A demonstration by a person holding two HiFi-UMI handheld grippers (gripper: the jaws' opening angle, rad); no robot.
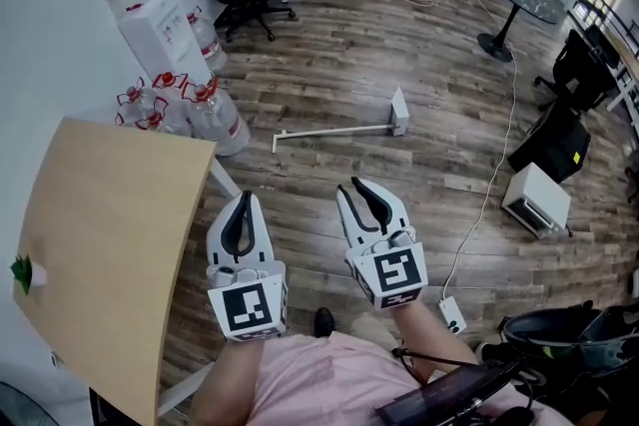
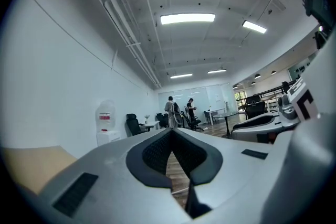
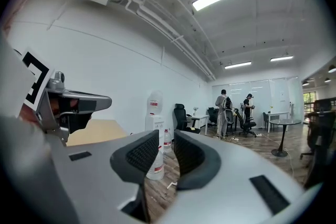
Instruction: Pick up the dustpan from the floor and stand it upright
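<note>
The dustpan (image 1: 398, 112) is seen lying flat on the wooden floor (image 1: 439, 75) near the middle of the head view, its long white handle stretched toward the left and its pan at the right end. It is touched by neither gripper and lies well apart from both.

Below it, in the lower centre of the frame, the left hand-held gripper (image 1: 240, 207) is held with its jaws closed tip to tip and nothing between them. Just to its right, the right hand-held gripper (image 1: 361, 193) is held with a narrow gap between its jaws, also empty.

A light wooden desk (image 1: 100, 234) is seen at the lower left. Water bottles (image 1: 200, 110) are clustered above it beside a water dispenser (image 1: 160, 30).
</note>
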